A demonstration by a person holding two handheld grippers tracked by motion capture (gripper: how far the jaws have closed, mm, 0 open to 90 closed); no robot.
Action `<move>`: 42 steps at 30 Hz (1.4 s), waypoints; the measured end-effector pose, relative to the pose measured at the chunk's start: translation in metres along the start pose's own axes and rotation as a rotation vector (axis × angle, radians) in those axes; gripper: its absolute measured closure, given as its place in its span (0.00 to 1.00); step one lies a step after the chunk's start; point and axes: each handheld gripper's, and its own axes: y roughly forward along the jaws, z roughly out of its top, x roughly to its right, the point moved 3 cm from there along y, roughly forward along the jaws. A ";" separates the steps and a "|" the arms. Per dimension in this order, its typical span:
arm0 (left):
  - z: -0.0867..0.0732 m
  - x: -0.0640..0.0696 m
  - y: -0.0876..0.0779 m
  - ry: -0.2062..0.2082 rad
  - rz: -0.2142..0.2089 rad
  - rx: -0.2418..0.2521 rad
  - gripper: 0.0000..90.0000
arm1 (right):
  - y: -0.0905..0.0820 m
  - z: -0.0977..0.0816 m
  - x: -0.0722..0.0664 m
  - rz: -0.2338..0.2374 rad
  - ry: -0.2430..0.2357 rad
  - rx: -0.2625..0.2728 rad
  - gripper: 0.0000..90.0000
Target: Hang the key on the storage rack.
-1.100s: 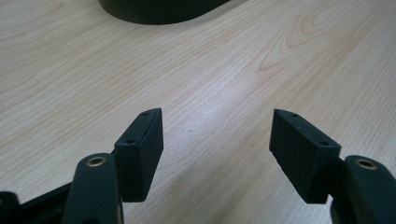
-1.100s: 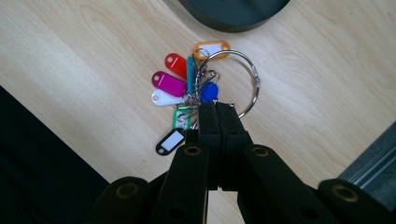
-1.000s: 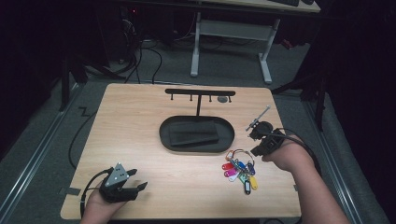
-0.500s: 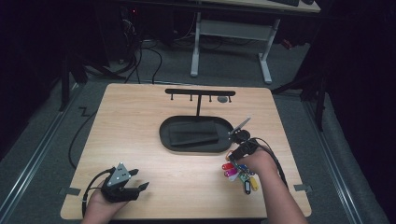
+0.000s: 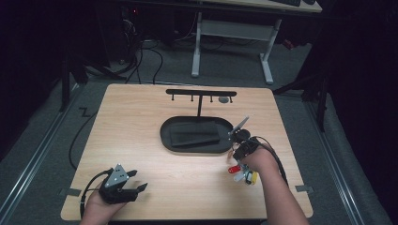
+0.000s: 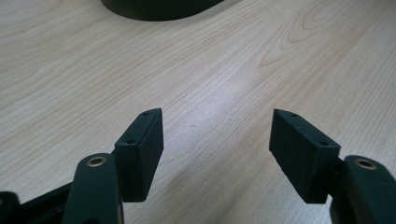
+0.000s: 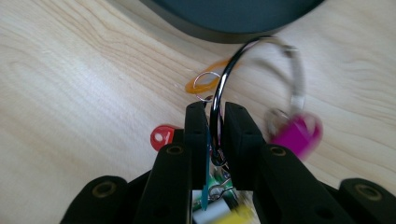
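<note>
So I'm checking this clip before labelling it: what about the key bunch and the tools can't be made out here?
- Key bunch, high view: partly covered by the right hand; tags too small to count.
- Magenta tag, right tool view: motion-blurred.
- Lower tags, right tool view: cut off by the bottom edge, behind the right tool.
- Ring: the far side is smeared.
- Left tool, left tool view: its body is cut off by the bottom edge.

Magenta tag point(image 7: 296, 132) and key ring point(image 7: 252, 65) top motion-blurred. Right hand point(image 5: 257, 158) covers part of the key bunch point(image 5: 243, 173). Tray point(image 7: 233, 16) cut by top edge.
</note>
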 end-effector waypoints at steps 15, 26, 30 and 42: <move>0.002 0.003 0.004 0.010 0.000 -0.005 0.40 | -0.101 0.004 0.002 -0.094 -0.086 0.115 0.94; 0.001 -0.001 0.000 -0.003 0.006 0.002 0.40 | -0.125 0.028 0.001 -0.119 -0.116 0.141 0.94; 0.001 -0.002 -0.001 -0.011 0.007 0.010 0.40 | -0.133 0.037 -0.002 -0.120 -0.114 0.146 0.94; -0.002 -0.005 -0.005 -0.016 0.021 0.011 0.40 | -0.152 0.064 0.002 -0.140 -0.130 0.178 0.94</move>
